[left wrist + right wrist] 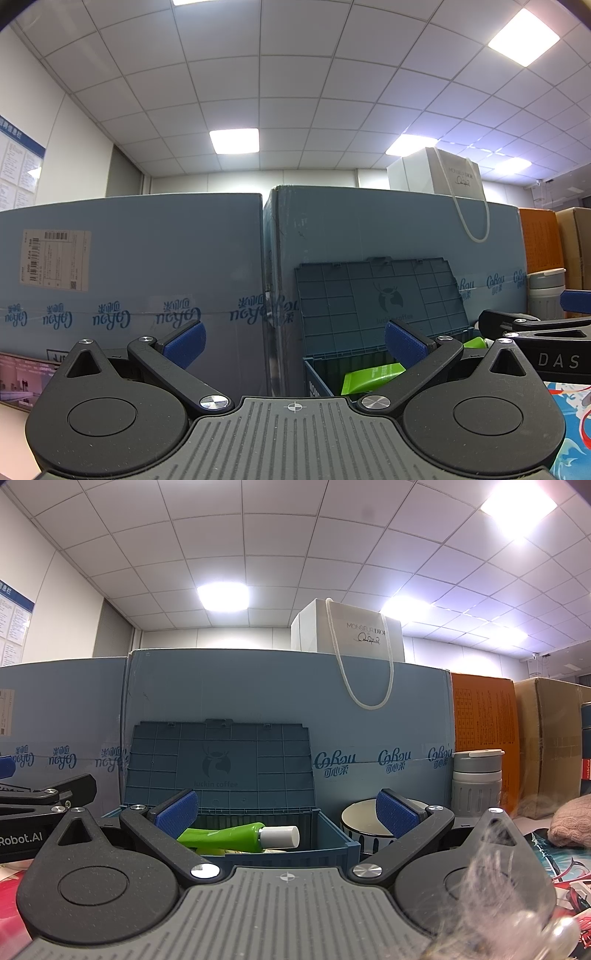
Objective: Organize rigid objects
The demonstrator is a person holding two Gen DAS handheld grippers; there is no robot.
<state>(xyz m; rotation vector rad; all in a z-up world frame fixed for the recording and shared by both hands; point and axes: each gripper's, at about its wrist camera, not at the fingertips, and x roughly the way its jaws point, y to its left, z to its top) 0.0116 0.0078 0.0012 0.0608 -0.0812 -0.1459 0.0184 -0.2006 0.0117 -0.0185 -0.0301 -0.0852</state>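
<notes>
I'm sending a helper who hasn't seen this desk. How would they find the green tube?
Find the blue cardboard boxes at the back; before them stands a blue crate, lid up. The green tube lies inside, the only bright green item, with a white cap.

White paper bag (347,631) atop blue cartons (280,694); orange box (484,716), brown carton (554,738) beside.

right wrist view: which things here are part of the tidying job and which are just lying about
Job: blue storage crate, lid open; green tube inside; bowl; grey flask.

Lying about: blue cartons, white gift bag, orange box, pink knit.
</notes>
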